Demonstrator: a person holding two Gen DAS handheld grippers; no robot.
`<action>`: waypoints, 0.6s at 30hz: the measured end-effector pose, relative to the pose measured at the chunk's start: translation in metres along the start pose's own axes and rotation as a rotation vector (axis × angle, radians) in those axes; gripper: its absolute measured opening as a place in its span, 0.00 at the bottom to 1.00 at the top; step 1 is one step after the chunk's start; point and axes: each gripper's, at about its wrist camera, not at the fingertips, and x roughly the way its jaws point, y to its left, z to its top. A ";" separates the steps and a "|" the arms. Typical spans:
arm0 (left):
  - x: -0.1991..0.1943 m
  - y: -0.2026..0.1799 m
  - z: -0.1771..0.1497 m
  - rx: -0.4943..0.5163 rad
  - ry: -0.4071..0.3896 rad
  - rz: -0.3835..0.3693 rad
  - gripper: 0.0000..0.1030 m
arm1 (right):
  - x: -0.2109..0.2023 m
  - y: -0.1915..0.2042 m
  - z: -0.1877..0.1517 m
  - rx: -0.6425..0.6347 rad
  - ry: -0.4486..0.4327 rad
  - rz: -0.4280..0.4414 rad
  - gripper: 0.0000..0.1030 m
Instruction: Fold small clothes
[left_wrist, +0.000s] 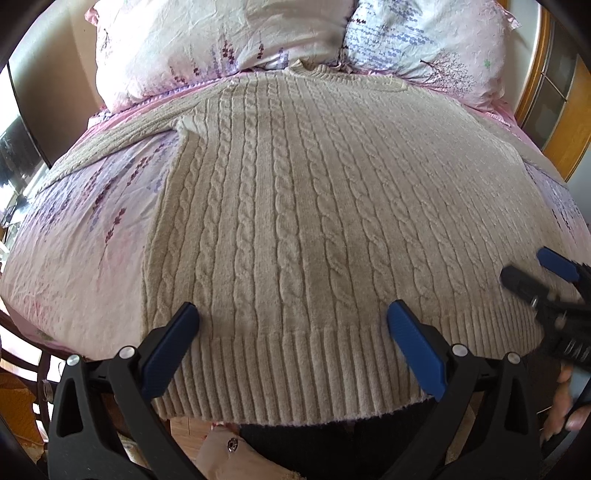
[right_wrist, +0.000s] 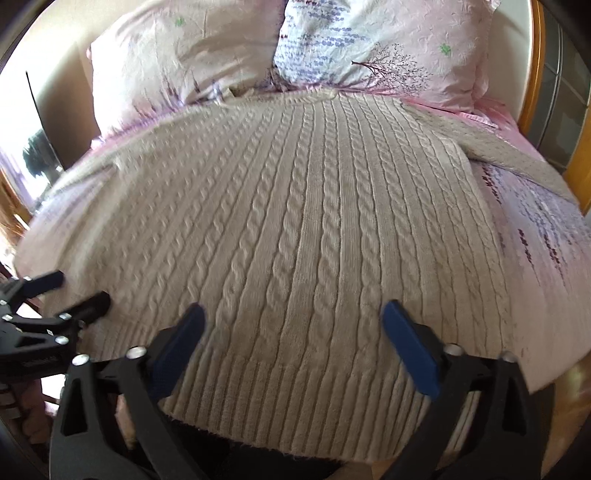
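A beige cable-knit sweater lies flat on the bed, neck toward the pillows, ribbed hem at the near edge. It also shows in the right wrist view. Its sleeves spread out to the left and right. My left gripper is open, its blue fingers over the hem on the left part. My right gripper is open over the hem on the right part. Each gripper shows at the edge of the other's view, the right gripper and the left gripper. Neither holds anything.
The bed has a pink floral sheet. Two floral pillows lean at the head. A wooden frame stands at the right. A dark screen is at the left.
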 end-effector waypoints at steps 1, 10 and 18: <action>0.000 -0.001 0.002 0.002 -0.008 -0.007 0.98 | -0.003 -0.013 0.008 0.042 -0.005 0.046 0.74; -0.001 0.011 0.042 -0.003 -0.119 -0.096 0.98 | -0.022 -0.200 0.096 0.519 -0.157 -0.019 0.60; -0.006 0.019 0.092 0.025 -0.217 -0.116 0.98 | 0.002 -0.340 0.121 0.903 -0.177 -0.148 0.40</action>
